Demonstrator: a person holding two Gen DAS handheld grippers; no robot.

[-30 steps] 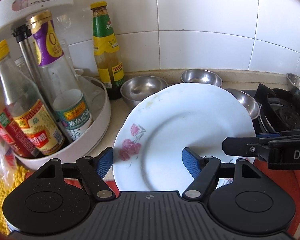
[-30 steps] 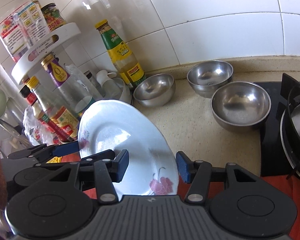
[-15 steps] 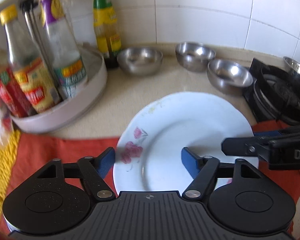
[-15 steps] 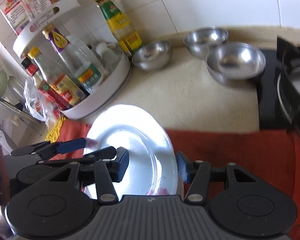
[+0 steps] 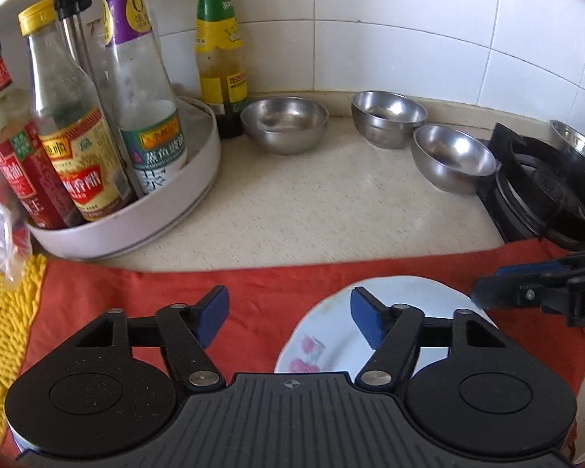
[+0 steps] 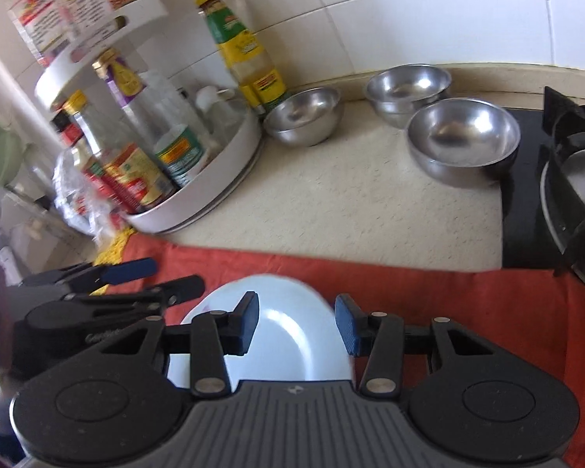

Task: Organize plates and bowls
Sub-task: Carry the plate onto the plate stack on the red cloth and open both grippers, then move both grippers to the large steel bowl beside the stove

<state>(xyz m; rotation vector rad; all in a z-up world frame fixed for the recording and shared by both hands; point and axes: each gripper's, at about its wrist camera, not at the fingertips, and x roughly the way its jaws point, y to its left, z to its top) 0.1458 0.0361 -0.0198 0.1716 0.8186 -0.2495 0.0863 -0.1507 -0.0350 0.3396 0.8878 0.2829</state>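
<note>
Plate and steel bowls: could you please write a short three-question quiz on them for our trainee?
1. True or false: the plate lies on the red cloth.
2. How many steel bowls stand on the beige counter? A two, B three, C five.
3. Short answer: what black appliance borders the counter on the right?

Key: 1 true; 2 B; 3 the gas stove.
</note>
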